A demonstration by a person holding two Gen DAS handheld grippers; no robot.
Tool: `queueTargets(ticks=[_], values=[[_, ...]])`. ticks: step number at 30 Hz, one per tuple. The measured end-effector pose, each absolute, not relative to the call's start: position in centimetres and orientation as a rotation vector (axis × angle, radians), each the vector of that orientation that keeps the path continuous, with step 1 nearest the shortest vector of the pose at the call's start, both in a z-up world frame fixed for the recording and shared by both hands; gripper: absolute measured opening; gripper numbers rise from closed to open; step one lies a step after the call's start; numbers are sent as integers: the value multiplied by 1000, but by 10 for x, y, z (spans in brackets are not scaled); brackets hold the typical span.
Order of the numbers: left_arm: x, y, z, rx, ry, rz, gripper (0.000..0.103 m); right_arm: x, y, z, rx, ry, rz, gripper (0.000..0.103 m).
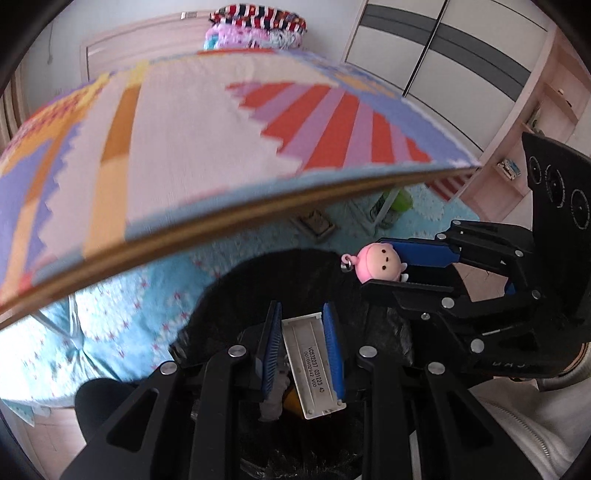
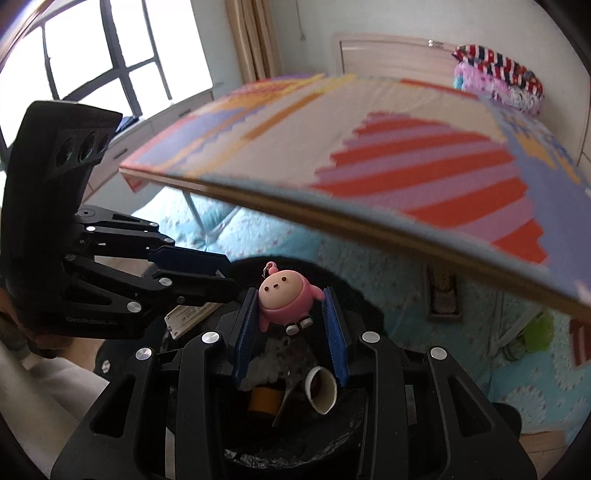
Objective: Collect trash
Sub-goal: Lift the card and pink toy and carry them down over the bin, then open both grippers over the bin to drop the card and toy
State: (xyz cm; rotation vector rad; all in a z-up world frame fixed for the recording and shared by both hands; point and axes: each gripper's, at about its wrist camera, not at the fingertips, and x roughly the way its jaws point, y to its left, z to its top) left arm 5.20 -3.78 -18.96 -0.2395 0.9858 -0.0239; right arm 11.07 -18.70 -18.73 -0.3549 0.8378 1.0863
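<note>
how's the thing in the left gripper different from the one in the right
The left gripper clamps a flat white plastic cover with printed codes; the right gripper clamps a rounded pink figure keychain with a face. The cover is long and rigid-looking; the keychain is squat, with a metal ring. Both are held over the black-lined trash bin.

Table (image 1: pixel 221 122): my low board on metal legs (image 2: pixel 195 214), far of my view, spread with a patterned mat of red and lilac stripes.
Bed (image 2: pixel 461 325): carries the table, covered in a pale blue flowered quilt.
Far end: folded striped and pink bedding (image 1: pixel 255 29) stacked by the headboard.
Floor (image 1: pixel 55 435): pale wood, near left.
</note>
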Motion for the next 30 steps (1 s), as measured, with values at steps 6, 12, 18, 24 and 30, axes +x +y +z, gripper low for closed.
queueTargets(ticks=[6,12,18,24,30], values=[[53,-37,-219,-268,1051,-24,23,107,-183,-214,-371,915,1080,35],[57,-37,-242,-296,1119,-22,23,109,-173,-235,-404,982,1062,35],[59,-40,-250,-322,1154,-24,23,110,-168,-246,-391,1036,1064,36],[58,-41,-252,-326,1184,-16,34,113,-171,-241,-371,1026,1059,43],[50,-39,-237,-325,1141,-24,46,117,-180,-229,-334,1027,1043,43]])
